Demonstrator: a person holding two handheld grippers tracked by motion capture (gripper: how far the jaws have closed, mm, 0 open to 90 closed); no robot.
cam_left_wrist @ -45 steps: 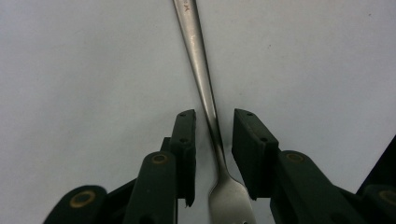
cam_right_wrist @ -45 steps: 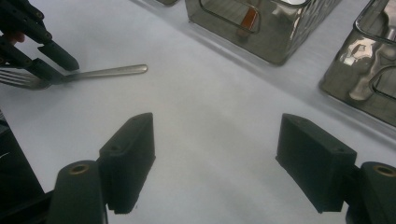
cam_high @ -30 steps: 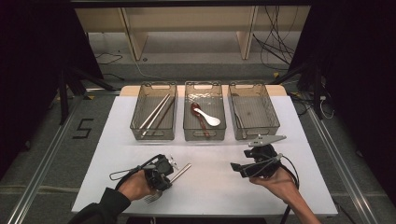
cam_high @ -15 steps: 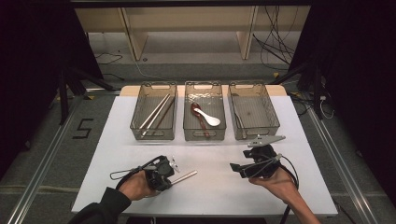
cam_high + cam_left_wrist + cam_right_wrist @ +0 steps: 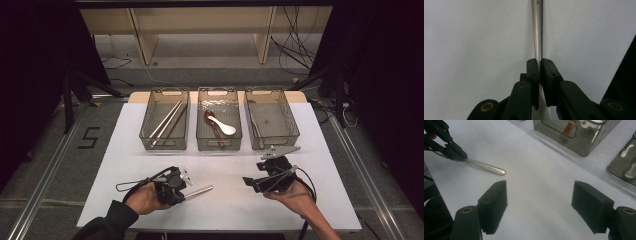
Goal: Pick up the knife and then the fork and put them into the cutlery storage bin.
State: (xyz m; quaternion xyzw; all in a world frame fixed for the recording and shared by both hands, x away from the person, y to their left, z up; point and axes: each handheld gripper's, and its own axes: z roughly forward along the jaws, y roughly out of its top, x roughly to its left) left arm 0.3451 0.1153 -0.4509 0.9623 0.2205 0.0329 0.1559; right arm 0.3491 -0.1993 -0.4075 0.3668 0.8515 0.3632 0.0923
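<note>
Left gripper (image 5: pixel 539 75) is clamped on the handle of a metal utensil (image 5: pixel 198 191), low over the white table (image 5: pixel 220 210) in front of the three bins. Right gripper (image 5: pixel 539 207) hangs empty with its jaws wide apart, well to the side. The pinch sits on a slim, smooth handle, so I judge the utensil could swivel or slide out on lifting. Its working end stays hidden behind the jaws, so fork or knife I cannot tell. The high view alone gives the bins: sticks in the left bin (image 5: pixel 150 145), spoons in the middle bin (image 5: pixel 202 145)
</note>
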